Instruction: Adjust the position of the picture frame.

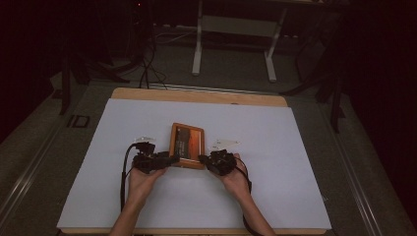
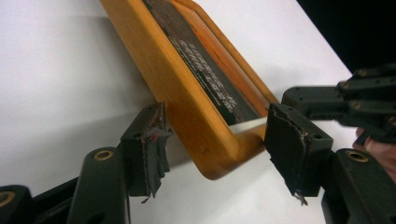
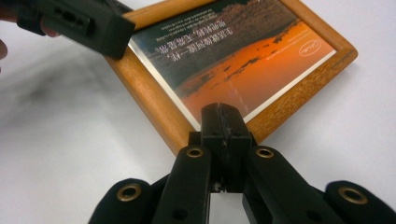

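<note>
A wooden picture frame (image 1: 187, 145) with an orange sunset print lies flat in the middle of the white sheet. My left gripper (image 1: 169, 160) is at its near left corner. In the left gripper view the jaws (image 2: 219, 140) stand open on either side of that rounded corner (image 2: 219, 163), and the pads look just clear of the wood. My right gripper (image 1: 202, 158) is at the near right corner. Its jaws (image 3: 223, 116) are shut together with nothing between them, tips on the frame's edge (image 3: 163, 121). The left gripper's jaw (image 3: 88, 23) shows across the frame.
The white sheet (image 1: 147, 196) covers a wooden table (image 1: 196, 96), with wide bare room on both sides of the frame. Beyond the far edge are a white desk's legs (image 1: 197, 44), cables (image 1: 147, 69) on the floor and dark stands.
</note>
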A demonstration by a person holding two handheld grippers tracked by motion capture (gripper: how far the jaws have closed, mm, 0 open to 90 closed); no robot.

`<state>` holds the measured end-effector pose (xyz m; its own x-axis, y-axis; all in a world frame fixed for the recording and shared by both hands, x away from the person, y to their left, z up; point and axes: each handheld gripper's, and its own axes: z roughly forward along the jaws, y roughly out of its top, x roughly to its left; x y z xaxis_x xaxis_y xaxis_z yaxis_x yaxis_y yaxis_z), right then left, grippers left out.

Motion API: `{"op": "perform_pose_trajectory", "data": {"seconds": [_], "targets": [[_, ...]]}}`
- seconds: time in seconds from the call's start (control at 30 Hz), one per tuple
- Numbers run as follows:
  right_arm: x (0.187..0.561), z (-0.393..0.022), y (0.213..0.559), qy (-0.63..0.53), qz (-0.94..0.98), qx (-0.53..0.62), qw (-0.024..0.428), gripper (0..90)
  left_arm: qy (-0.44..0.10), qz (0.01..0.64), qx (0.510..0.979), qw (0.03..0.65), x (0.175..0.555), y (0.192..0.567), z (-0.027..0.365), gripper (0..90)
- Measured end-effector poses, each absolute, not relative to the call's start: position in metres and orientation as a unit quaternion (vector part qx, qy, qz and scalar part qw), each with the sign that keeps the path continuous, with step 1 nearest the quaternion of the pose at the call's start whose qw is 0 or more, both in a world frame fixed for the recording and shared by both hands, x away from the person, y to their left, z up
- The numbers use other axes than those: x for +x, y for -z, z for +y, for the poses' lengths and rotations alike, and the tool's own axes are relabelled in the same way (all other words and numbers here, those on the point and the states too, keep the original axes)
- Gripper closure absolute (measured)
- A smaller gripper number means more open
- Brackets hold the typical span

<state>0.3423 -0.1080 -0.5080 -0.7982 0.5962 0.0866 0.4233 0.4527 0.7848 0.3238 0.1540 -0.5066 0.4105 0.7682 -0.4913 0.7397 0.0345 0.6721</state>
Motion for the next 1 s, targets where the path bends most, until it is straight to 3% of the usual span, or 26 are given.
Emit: {"op": "perform_pose_trajectory", "data": {"seconds": [0.17,0.63,1.0], "targets": [[0.342,-0.109,0.513,-0.423,0.849,0.302,0.102,90.0,0.014,0.544,0.690,0.477,0.328,0.510,0.149,41.9],[0.338,-0.117,0.517,-0.413,0.858,0.287,0.102,88.8,0.009,0.529,0.711,0.463,0.328,0.509,0.132,50.8],[0.336,-0.135,0.484,-0.432,0.847,0.278,0.133,85.1,-0.044,0.492,0.740,0.456,0.320,0.495,0.120,61.0]]}}
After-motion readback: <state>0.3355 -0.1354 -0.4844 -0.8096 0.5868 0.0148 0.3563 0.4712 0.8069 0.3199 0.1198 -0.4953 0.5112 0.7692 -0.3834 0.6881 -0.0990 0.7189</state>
